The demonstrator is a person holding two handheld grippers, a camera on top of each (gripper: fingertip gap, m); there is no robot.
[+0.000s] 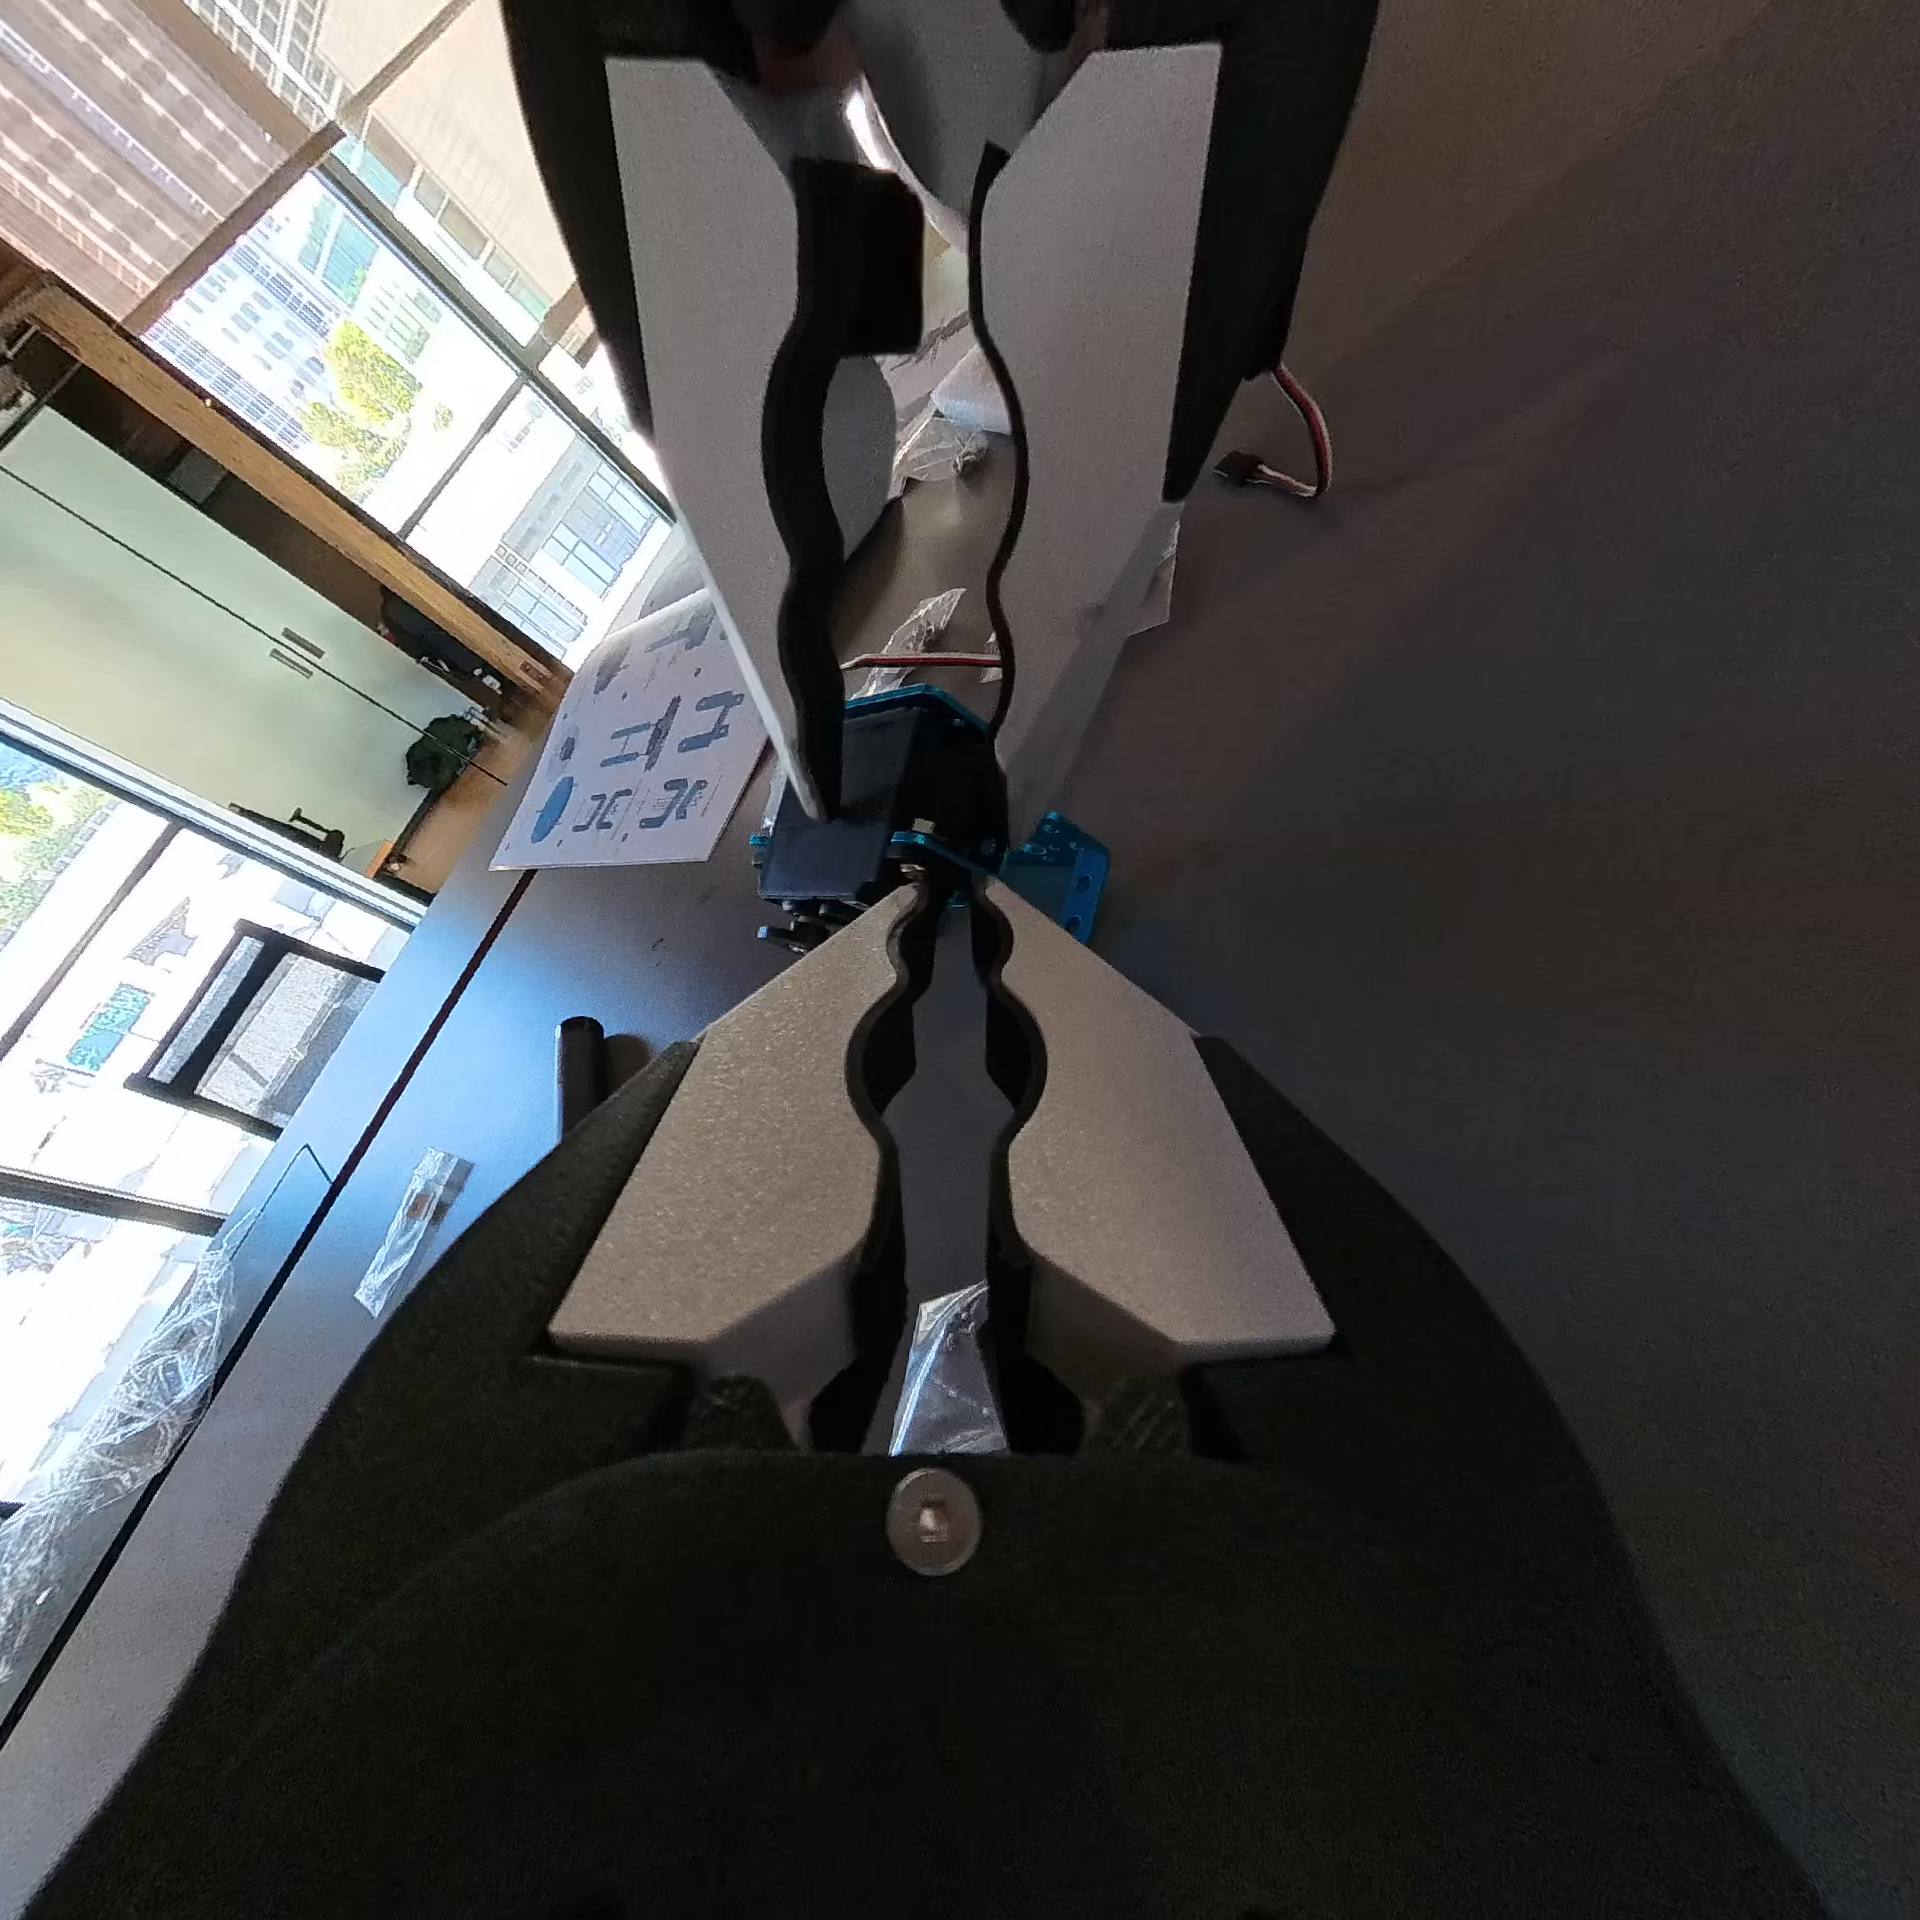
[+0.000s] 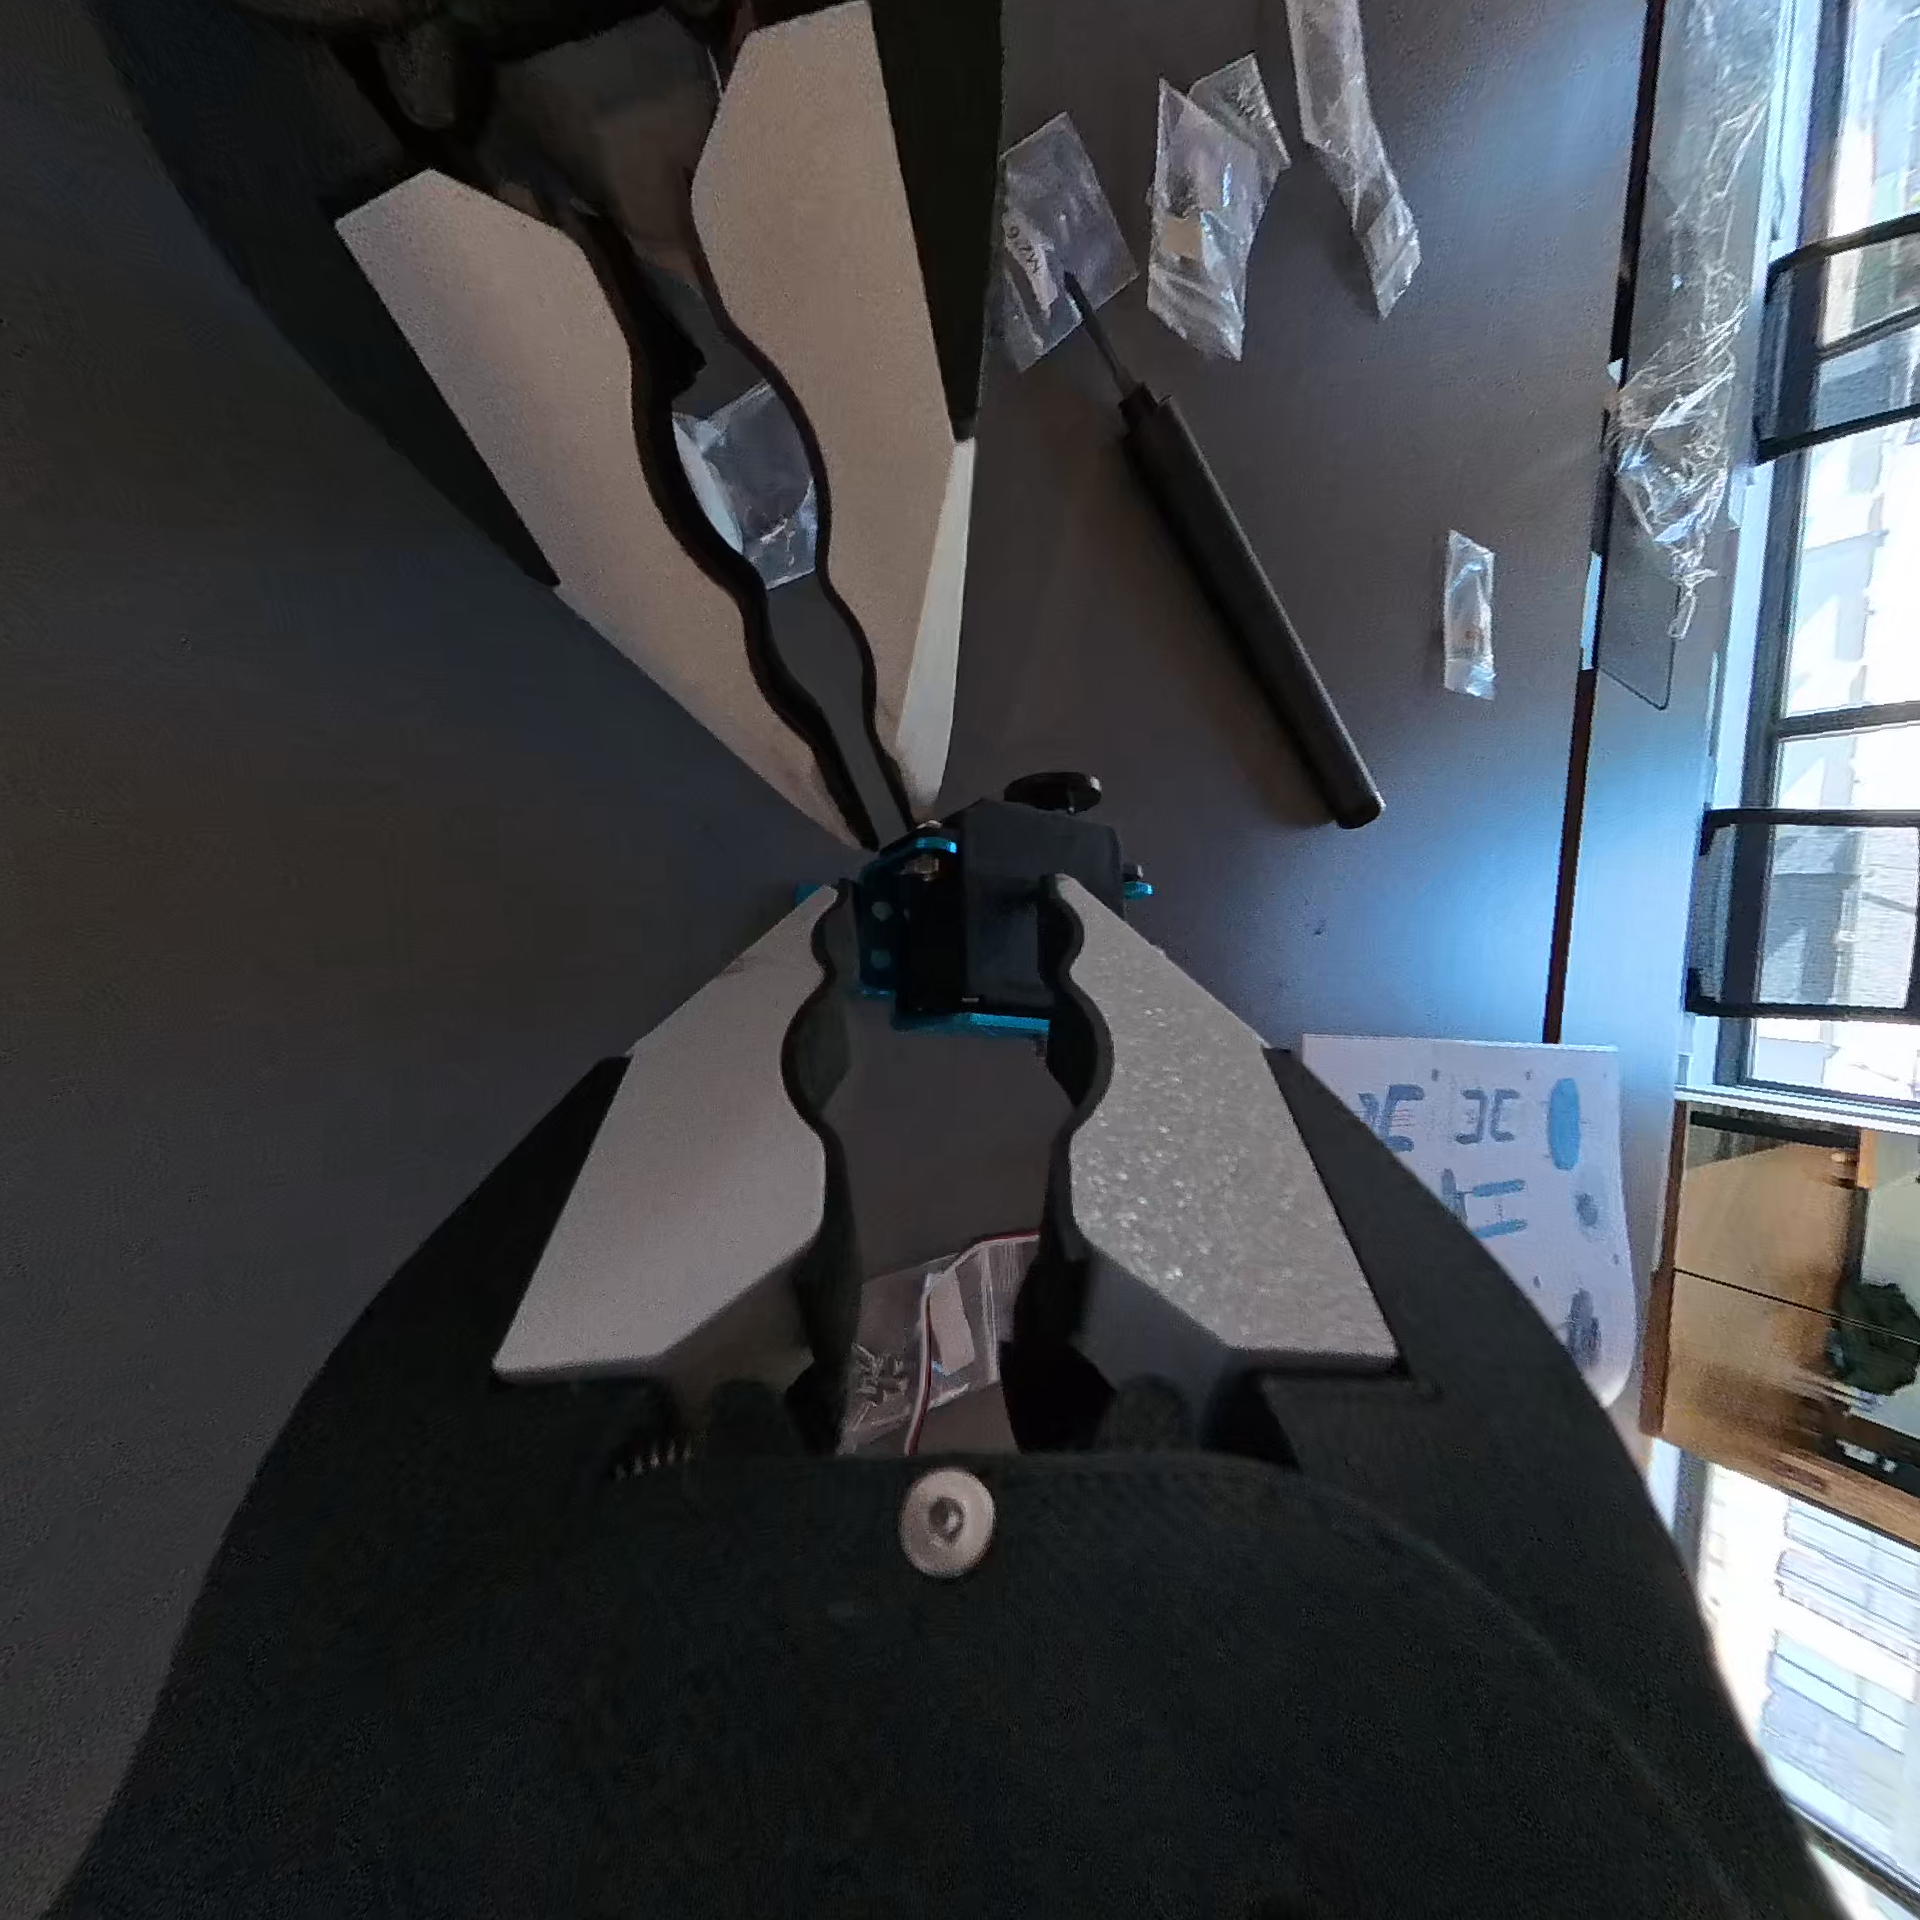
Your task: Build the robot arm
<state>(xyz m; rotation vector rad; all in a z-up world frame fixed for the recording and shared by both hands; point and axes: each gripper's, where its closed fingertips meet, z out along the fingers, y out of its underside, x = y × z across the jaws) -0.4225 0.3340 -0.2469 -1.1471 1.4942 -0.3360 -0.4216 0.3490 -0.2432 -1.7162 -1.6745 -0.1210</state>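
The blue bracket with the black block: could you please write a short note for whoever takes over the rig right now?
Left gripper: fingers nearly together, pinching an edge of the blue bracket.
Right gripper: fingers on either side of the black block that sits in the bracket, gripping it from the opposite side.
Both grippers hold the one assembly, over the dark table.
Lying loose on the table: a black screwdriver, clear parts bags and a printed sheet.
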